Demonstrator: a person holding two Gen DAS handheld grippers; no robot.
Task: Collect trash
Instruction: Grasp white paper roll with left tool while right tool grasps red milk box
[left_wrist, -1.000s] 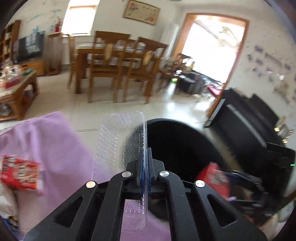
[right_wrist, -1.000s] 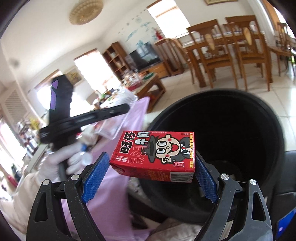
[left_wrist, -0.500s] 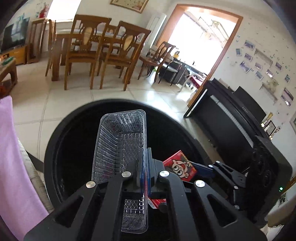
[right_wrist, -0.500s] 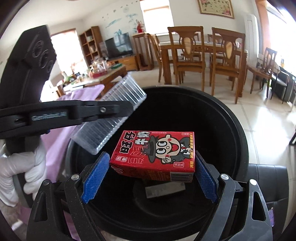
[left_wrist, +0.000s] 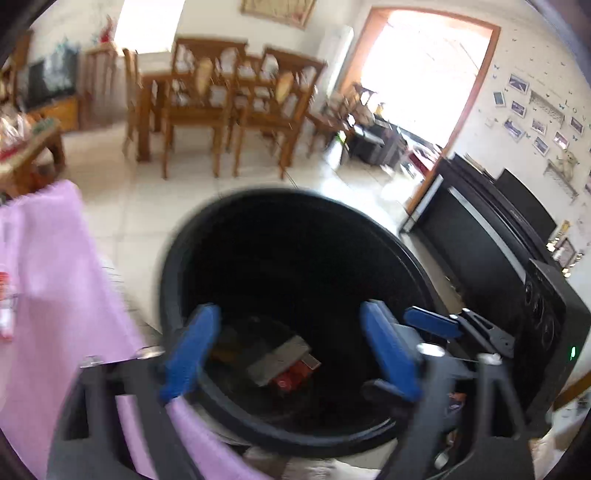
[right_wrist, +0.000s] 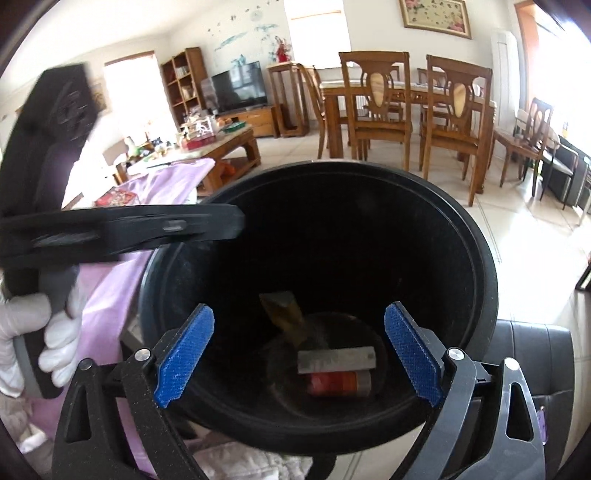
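A black round trash bin (left_wrist: 288, 206) (right_wrist: 476, 236) fills both views. My left gripper (left_wrist: 291, 350) is open and empty over its near rim. My right gripper (right_wrist: 299, 354) is open and empty over the bin's mouth. The red milk carton (right_wrist: 340, 383) (left_wrist: 291, 378) lies at the bottom beside a grey box (right_wrist: 336, 361) (left_wrist: 277, 356) and a yellowish wrapper (right_wrist: 284, 314). The clear plastic tray is hard to make out in the dark bin. The left gripper also shows in the right wrist view (right_wrist: 207, 223), at the bin's left rim.
A purple cloth (left_wrist: 55, 266) (right_wrist: 110, 280) covers the surface left of the bin, with a red packet (right_wrist: 116, 197) on it. A black piano (left_wrist: 491, 229) stands right. Dining table and chairs (right_wrist: 399, 110) and a coffee table (right_wrist: 221, 147) stand beyond on tiled floor.
Both grippers opened. The clear tray left my left gripper and the red carton left my right gripper; the carton now lies in the bin. The left view shifted slightly left.
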